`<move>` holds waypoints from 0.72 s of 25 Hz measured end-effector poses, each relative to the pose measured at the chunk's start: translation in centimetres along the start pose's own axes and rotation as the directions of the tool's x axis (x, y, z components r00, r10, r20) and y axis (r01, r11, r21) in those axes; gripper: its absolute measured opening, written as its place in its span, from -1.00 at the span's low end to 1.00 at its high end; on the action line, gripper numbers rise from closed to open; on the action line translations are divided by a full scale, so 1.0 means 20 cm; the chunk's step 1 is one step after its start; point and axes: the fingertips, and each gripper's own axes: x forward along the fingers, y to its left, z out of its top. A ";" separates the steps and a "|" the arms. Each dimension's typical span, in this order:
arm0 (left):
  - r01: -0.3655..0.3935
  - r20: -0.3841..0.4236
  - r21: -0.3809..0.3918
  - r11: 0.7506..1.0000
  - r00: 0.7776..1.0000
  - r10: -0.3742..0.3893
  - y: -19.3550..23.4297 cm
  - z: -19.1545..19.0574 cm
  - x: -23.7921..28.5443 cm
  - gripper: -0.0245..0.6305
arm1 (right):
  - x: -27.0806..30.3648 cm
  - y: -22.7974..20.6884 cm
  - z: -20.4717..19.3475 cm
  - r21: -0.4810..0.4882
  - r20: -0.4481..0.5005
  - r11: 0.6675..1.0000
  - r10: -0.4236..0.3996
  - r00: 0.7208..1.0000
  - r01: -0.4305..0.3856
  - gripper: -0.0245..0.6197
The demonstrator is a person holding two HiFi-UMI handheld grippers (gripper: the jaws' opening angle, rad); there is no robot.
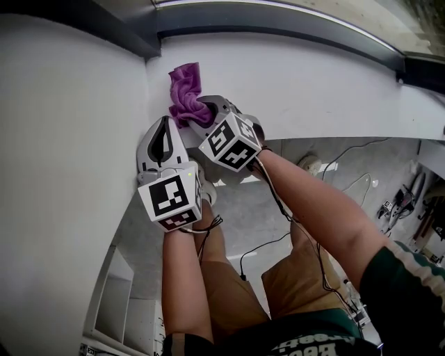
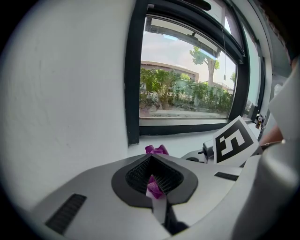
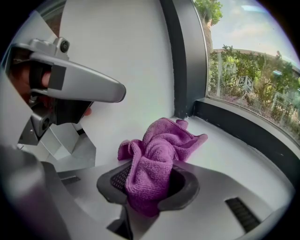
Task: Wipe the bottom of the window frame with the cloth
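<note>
white sill under dark window frame | right gripper clamps purple cloth | left gripper jaws together

A smooth white window sill runs below the dark window frame and ends on the left against a white side wall. On it lies only a crumpled purple microfibre cloth, bunched close to that left corner. Its far folds rest flat on the sill and its near end is lifted off it.
</note>
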 end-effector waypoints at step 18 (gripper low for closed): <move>0.006 -0.005 0.004 1.000 1.000 -0.006 -0.02 0.00 0.02 -0.91 | 0.00 0.00 0.00 -0.024 0.006 1.000 -0.014 1.000 0.015 -0.53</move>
